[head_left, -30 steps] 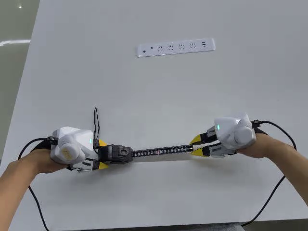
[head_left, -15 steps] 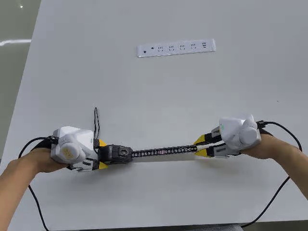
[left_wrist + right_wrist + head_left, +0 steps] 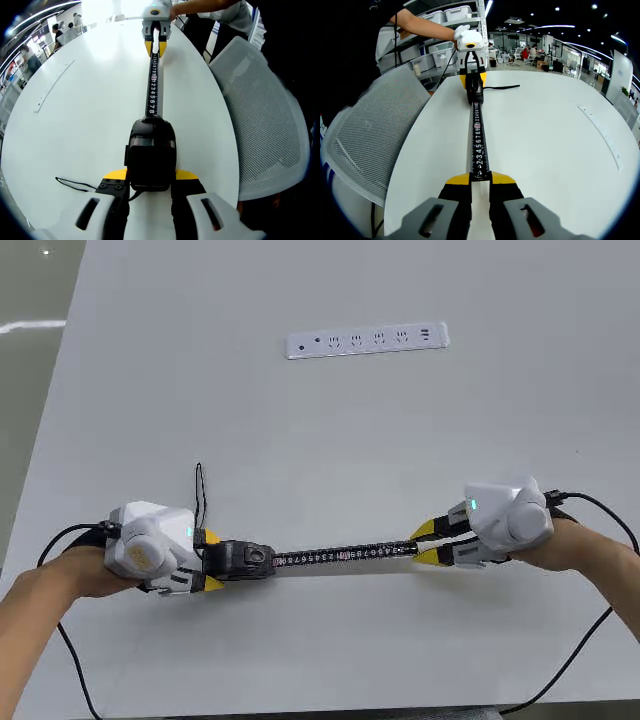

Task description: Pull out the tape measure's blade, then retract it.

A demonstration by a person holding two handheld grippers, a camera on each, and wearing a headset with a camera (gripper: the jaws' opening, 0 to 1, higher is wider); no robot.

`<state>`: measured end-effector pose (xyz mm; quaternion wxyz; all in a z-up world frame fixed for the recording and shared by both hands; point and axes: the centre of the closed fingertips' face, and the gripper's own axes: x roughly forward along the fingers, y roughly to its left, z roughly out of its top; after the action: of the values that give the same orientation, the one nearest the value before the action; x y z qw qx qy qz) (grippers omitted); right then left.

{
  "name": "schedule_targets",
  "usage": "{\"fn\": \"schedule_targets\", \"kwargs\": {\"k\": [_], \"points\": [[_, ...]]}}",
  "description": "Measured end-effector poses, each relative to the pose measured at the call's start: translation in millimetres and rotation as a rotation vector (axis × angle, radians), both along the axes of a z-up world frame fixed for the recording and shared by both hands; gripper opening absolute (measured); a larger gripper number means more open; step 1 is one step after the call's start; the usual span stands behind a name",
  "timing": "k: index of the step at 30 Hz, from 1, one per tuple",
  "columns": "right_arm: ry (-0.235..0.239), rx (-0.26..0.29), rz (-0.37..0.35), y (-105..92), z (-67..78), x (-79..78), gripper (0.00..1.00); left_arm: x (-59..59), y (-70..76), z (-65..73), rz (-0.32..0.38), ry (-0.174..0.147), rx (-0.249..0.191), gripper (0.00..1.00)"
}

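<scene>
Lower left of the head view, the left hand-held gripper (image 3: 212, 561) is clamping its jaws tight around the black tape measure (image 3: 242, 560), low over the white bench (image 3: 300, 440). Lower right, the right hand-held gripper (image 3: 426, 544) is pinching the blade (image 3: 345, 554) tip, jaws nearly closed. The blade is stretching straight between them. A power strip (image 3: 367, 340) is lying near the top.

A white table (image 3: 300, 430) bears a white power strip (image 3: 367, 340) and a thin black cord loop (image 3: 199, 492)
</scene>
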<state>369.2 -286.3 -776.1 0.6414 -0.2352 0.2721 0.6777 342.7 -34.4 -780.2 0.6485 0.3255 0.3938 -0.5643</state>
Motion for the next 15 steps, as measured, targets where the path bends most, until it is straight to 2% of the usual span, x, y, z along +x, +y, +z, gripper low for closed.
{"fn": "schedule_targets", "kwargs": {"k": [15], "points": [[0.004, -0.005, -0.015, -11.1, 2.0, 2.0, 0.10, -1.2, -1.7, 1.8, -0.003, 0.003, 0.005, 0.28]]}}
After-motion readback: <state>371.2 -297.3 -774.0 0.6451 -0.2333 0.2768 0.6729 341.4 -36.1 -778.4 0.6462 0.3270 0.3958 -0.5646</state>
